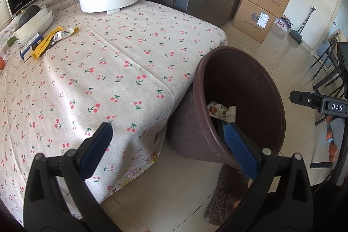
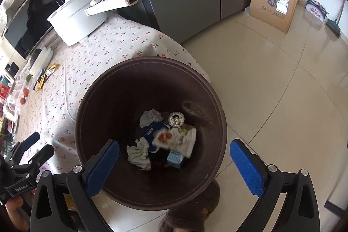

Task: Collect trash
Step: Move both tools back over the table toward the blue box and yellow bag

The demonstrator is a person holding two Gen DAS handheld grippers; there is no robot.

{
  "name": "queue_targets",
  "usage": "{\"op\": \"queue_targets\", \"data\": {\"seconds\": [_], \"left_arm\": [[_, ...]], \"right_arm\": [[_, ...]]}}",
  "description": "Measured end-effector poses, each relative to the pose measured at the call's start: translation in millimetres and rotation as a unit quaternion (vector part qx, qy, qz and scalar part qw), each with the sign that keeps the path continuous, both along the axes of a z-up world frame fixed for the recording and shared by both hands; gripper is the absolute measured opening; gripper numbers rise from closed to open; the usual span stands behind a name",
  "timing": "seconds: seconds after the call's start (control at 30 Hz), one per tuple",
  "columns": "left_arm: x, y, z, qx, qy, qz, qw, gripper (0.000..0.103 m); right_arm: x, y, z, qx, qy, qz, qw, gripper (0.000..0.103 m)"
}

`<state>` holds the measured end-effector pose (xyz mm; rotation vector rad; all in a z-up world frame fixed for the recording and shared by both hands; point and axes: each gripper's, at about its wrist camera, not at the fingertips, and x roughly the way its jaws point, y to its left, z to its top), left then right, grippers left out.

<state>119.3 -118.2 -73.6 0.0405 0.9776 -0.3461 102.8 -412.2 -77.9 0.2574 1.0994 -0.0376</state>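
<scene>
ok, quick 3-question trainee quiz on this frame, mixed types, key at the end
1. True or false: the right gripper holds a wrapper.
2. Where does the yellow wrapper lie? A) in the brown bin B) on the cherry-print tablecloth C) on the floor
3. Fill in: the can in the bin stands ___.

Key: 1 false, its jaws are open and empty above the bin; 2 B; 3 upright.

Matt brown plastic bin (image 2: 152,84), cotton cherry-print tablecloth (image 1: 121,62), glossy floor tiles (image 2: 282,84), crumpled paper (image 2: 139,153)
</scene>
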Motion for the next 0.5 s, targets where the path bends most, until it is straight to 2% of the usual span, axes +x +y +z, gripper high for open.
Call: {"op": "queue_targets", "data": {"seconds": [0.27,0.5], "left_arm": [[-1,34,7,-0.008,0.003,0.033,0.9994,0.102],[-4,74,16,-0.013,-0.004,0.059,0.9982,0.102]], "right_arm": [[10,21,13,-0.002,-0.007,0.014,1.0,0.103],[20,58,23,-0.002,-0.009,0.035,0.999,0.103]]}}
